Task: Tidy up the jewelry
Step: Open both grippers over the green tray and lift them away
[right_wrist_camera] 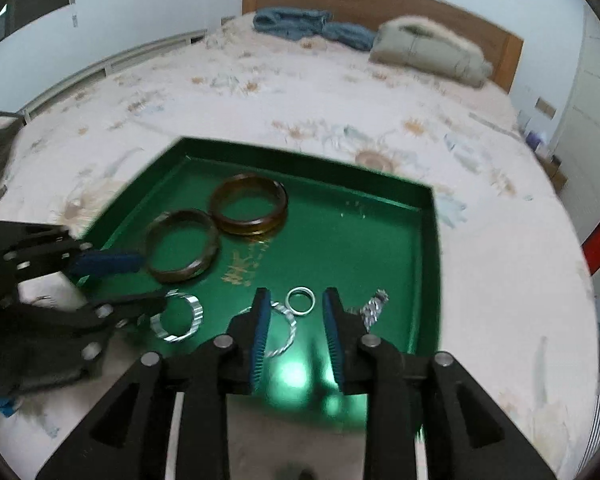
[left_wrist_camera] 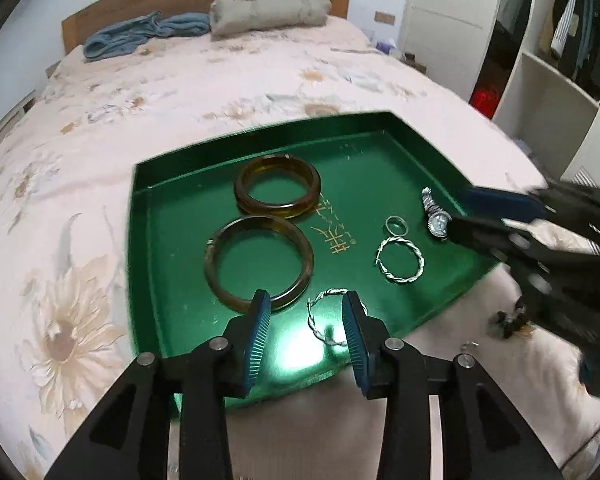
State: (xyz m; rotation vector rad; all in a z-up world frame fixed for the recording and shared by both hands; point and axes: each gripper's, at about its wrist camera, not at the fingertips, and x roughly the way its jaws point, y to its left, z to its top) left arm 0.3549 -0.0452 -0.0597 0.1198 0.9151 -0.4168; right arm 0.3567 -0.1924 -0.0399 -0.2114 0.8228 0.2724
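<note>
So the left gripper sat over the near edge of the green tray on the bed, jaws partly apart with nothing pinched. A twisted silver hoop lay flat on the tray floor right between and just past its fingers, so that hand was clearly the nearer one for it.

The right gripper was part open and empty too, with a plain silver ring lying between its tips, another twisted hoop by its left finger and a metal watch just to its right.

Two chunky amber bangles looked glossy and smooth, lying touching near the tray's middle.
</note>
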